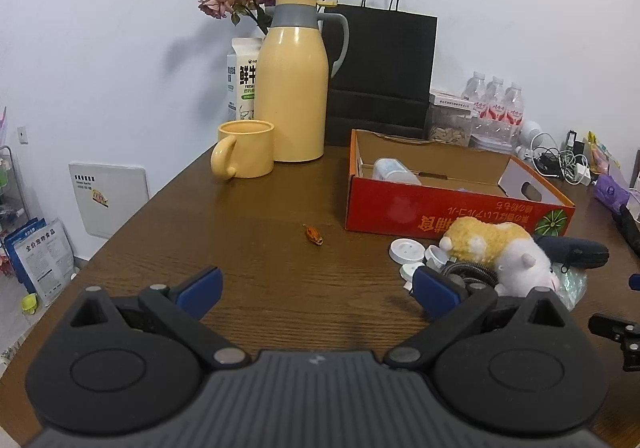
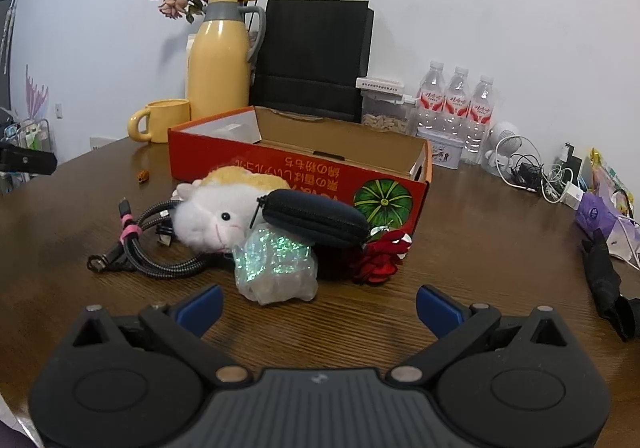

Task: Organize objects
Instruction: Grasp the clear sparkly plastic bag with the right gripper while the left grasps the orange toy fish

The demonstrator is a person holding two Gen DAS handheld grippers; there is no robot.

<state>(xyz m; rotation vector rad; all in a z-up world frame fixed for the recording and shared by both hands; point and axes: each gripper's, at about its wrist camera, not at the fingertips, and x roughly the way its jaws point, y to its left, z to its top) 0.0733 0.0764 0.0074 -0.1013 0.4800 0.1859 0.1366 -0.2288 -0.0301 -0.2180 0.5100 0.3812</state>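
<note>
An open red cardboard box (image 1: 452,209) (image 2: 296,171) stands on the brown table, with a white bottle (image 1: 394,169) lying inside. In front of it lies a pile: a white and yellow plush toy (image 1: 500,248) (image 2: 218,213), a dark zip pouch (image 2: 316,217), a shiny plastic wrap (image 2: 276,264), a red fabric flower (image 2: 382,258), braided cables (image 2: 148,248) and white round lids (image 1: 406,250). My left gripper (image 1: 316,290) is open and empty, left of the pile. My right gripper (image 2: 318,306) is open and empty, just in front of the plastic wrap.
A yellow thermos (image 1: 292,87), yellow mug (image 1: 246,147), milk carton (image 1: 244,79), dried roses and a black paper bag (image 1: 382,71) stand at the back. Water bottles (image 2: 456,107), chargers and cords (image 2: 536,171) lie at the right. A small orange scrap (image 1: 313,234) lies mid-table.
</note>
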